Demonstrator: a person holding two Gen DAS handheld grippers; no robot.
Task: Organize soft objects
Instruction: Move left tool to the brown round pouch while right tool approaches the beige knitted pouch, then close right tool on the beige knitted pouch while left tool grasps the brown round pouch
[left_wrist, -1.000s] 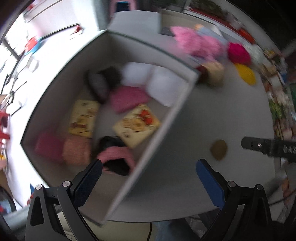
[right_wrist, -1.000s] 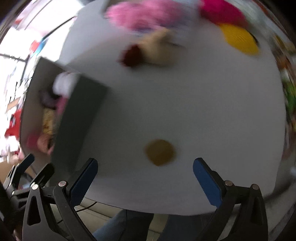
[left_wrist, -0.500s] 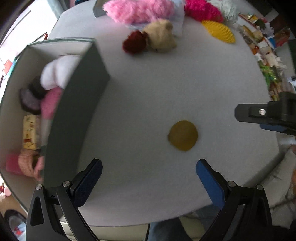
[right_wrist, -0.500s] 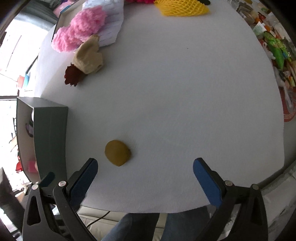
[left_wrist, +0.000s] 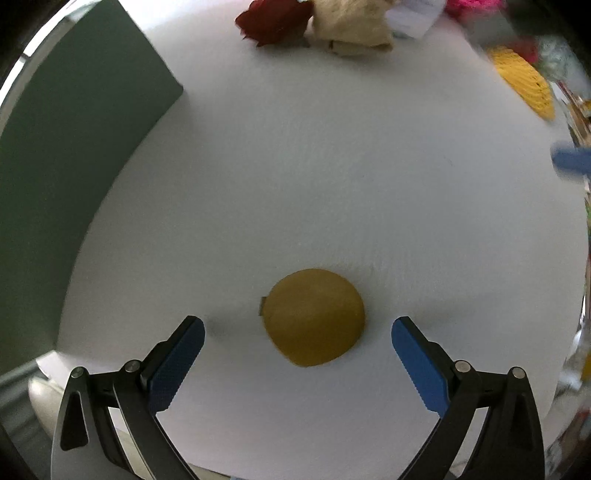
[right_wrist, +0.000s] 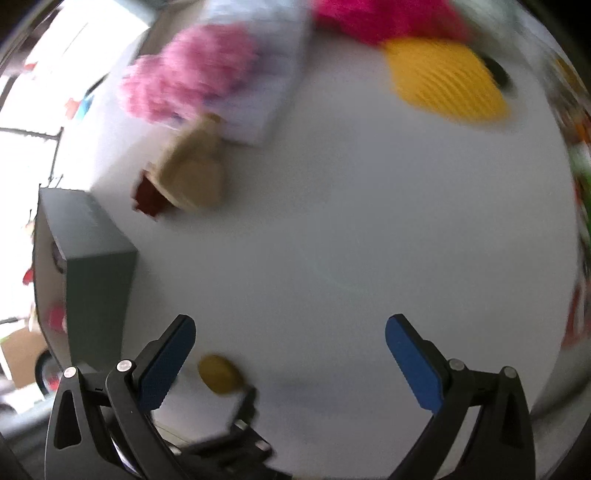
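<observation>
White table (left_wrist: 332, 166), mustard pouf (left_wrist: 314, 316) between spread left claw (left_wrist: 297, 332) fingers.

Mustard-yellow round soft object (left_wrist: 314, 317) low in the left wrist frame, on a plain white table (left_wrist: 332, 184). Blue pads (left_wrist: 176, 363) on black gripper fingers. Dark green box (left_wrist: 66, 155) at left. Upper edge: dark red plush (left_wrist: 273, 20), beige plush (left_wrist: 351, 22). Right wrist frame: ribbed yellow piece (right_wrist: 447, 86) upper right, fluffy pink (right_wrist: 192, 77) upper left, magenta fluff (right_wrist: 384, 18) top.

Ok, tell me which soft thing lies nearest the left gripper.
The round mustard-yellow one, alone between the open left gripper's fingers; the dark red and beige ones lie at the far edge.
</observation>
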